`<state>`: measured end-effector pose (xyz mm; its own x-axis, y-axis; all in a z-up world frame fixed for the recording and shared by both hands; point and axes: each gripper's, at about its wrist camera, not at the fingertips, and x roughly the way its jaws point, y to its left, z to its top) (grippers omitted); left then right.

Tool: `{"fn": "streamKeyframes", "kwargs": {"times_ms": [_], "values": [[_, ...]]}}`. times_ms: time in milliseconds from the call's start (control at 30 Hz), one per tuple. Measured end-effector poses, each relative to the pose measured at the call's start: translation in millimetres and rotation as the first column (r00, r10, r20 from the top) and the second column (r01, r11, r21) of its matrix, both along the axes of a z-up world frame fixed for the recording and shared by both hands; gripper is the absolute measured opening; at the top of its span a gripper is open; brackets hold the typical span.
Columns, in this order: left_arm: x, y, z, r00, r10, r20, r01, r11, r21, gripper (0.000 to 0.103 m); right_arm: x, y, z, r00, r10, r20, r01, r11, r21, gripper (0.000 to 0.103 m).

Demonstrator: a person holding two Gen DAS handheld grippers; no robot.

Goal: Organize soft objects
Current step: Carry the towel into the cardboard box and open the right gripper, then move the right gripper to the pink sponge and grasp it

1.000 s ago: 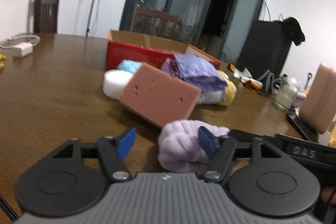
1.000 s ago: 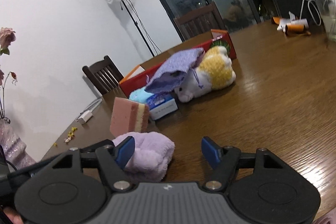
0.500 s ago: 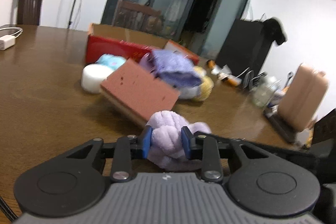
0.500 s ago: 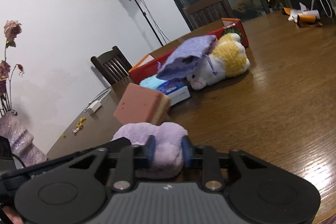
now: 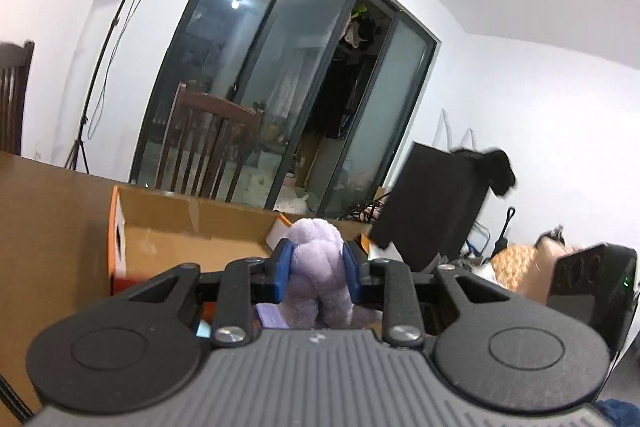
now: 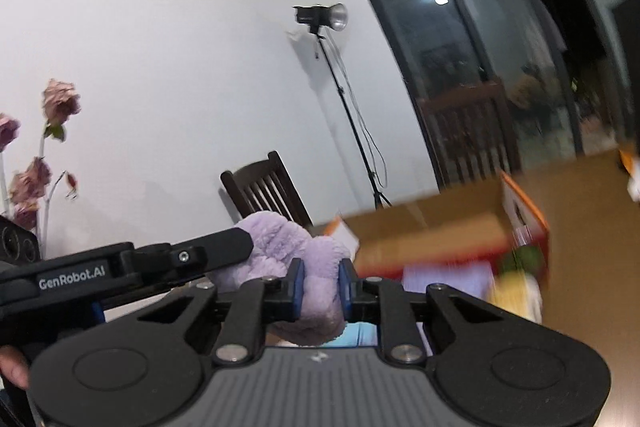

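Between your two grippers hangs the purple fluffy thing [image 5: 316, 267]; your left gripper [image 5: 316, 273] and right gripper [image 6: 320, 287] both squeeze it tight; the open box [image 5: 192, 227] waits just ahead, below.

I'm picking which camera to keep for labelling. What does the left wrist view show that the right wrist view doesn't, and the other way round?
Only the left wrist view: a black monitor with dark cloth draped on it.

Only the right wrist view: dried roses, and the left gripper seen from the side.

Both: the lilac plush item, pinched in each gripper's jaws, the open cardboard box, the studio light, and a wooden chair by the glass doors.
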<state>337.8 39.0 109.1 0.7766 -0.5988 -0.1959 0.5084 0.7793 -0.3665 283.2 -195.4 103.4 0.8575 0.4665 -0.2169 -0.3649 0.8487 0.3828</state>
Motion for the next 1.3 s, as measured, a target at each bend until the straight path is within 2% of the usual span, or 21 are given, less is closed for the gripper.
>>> {"fn": "streamKeyframes", "kwargs": {"times_ms": [100, 167, 300, 367, 433, 467, 500, 533, 600, 700, 767, 833, 867, 900, 967, 1100, 1167, 1200, 1267, 1300], "values": [[77.3, 4.3, -3.1, 0.996, 0.067, -0.058, -0.068, 0.998, -0.001, 0.028, 88.2, 6.6, 17.0, 0.996, 0.02, -0.085, -0.021, 1.0, -0.01, 0.017], [134.1, 5.9, -8.7, 0.983, 0.124, -0.138, -0.124, 0.992, 0.012, 0.028, 147.3, 14.6, 19.1, 0.988, 0.028, -0.152, -0.031, 0.999, -0.017, 0.017], [223.7, 6.3, -25.7, 0.95, 0.212, -0.23, -0.194, 0.976, 0.101, 0.028, 273.7, 36.9, 4.9, 0.947, 0.026, -0.321, -0.046, 0.997, -0.056, 0.016], [257.6, 4.6, -39.8, 0.926, 0.271, -0.261, -0.234, 0.959, 0.162, 0.029, 319.6, 48.2, -8.0, 0.924, 0.006, -0.382, -0.043, 0.995, -0.088, 0.016], [276.5, 7.9, -50.1, 0.905, 0.328, -0.271, -0.276, 0.938, 0.212, 0.031, 358.2, 61.3, -22.1, 0.898, -0.01, -0.439, -0.056, 0.989, -0.137, 0.016], [281.3, 9.8, -53.8, 0.899, 0.342, -0.274, -0.285, 0.931, 0.229, 0.034, 369.6, 66.5, -27.0, 0.891, -0.02, -0.454, -0.067, 0.983, -0.173, 0.016], [281.6, 11.3, -55.0, 0.898, 0.345, -0.273, -0.286, 0.929, 0.233, 0.041, 374.8, 73.2, -30.2, 0.891, -0.027, -0.454, -0.07, 0.978, -0.195, 0.016], [280.2, 12.7, -55.8, 0.902, 0.34, -0.266, -0.281, 0.93, 0.235, 0.043, 379.5, 77.5, -32.4, 0.889, -0.035, -0.457, -0.068, 0.976, -0.208, 0.019], [270.4, 16.5, -51.5, 0.914, 0.331, -0.236, -0.274, 0.931, 0.242, 0.043, 385.0, 87.6, -36.1, 0.886, -0.047, -0.462, -0.077, 0.966, -0.246, 0.033], [246.9, 19.7, -39.8, 0.92, 0.352, -0.173, -0.299, 0.915, 0.272, 0.047, 373.3, 89.5, -36.9, 0.884, -0.038, -0.466, -0.092, 0.963, -0.252, 0.051], [228.6, 21.4, -29.7, 0.921, 0.366, -0.135, -0.32, 0.907, 0.274, 0.048, 358.8, 83.4, -27.3, 0.891, -0.037, -0.453, -0.086, 0.965, -0.248, 0.051], [203.3, 23.7, -15.3, 0.927, 0.363, -0.092, -0.326, 0.904, 0.276, 0.056, 344.6, 72.6, -13.6, 0.906, -0.047, -0.421, -0.072, 0.963, -0.261, 0.051], [191.2, 25.9, -9.5, 0.93, 0.361, -0.072, -0.328, 0.901, 0.283, 0.068, 334.2, 66.6, -3.8, 0.917, -0.053, -0.396, -0.062, 0.961, -0.271, 0.052], [176.0, 27.2, -3.1, 0.933, 0.356, -0.048, -0.327, 0.898, 0.295, 0.078, 319.7, 57.4, 8.8, 0.929, -0.055, -0.366, -0.053, 0.959, -0.279, 0.055], [144.4, 28.6, 9.9, 0.931, 0.366, -0.005, -0.344, 0.88, 0.327, 0.08, 289.5, 41.2, 29.6, 0.945, -0.049, -0.324, -0.046, 0.959, -0.279, 0.061], [81.2, 28.7, 26.0, 0.924, 0.383, 0.025, -0.364, 0.855, 0.368, 0.088, 218.1, 1.4, 63.2, 0.968, -0.056, -0.245, -0.012, 0.963, -0.269, 0.072], [42.1, 24.3, 29.5, 0.922, 0.381, 0.073, -0.377, 0.836, 0.398, 0.093, 172.4, -22.2, 72.0, 0.976, -0.066, -0.208, 0.018, 0.974, -0.225, 0.085], [20.2, 21.7, 29.0, 0.92, 0.375, 0.11, -0.386, 0.828, 0.407, 0.098, 151.8, -33.1, 72.3, 0.979, -0.068, -0.194, 0.029, 0.98, -0.197, 0.088], [-20.4, 13.5, 25.5, 0.914, 0.362, 0.184, -0.406, 0.81, 0.423, 0.1, 107.7, -49.6, 68.5, 0.983, -0.065, -0.17, 0.038, 0.987, -0.157, 0.089], [-38.2, 10.9, 22.9, 0.91, 0.356, 0.212, -0.414, 0.802, 0.43, 0.101, 87.5, -55.6, 64.6, 0.986, -0.062, -0.157, 0.038, 0.988, -0.152, 0.094]]}}
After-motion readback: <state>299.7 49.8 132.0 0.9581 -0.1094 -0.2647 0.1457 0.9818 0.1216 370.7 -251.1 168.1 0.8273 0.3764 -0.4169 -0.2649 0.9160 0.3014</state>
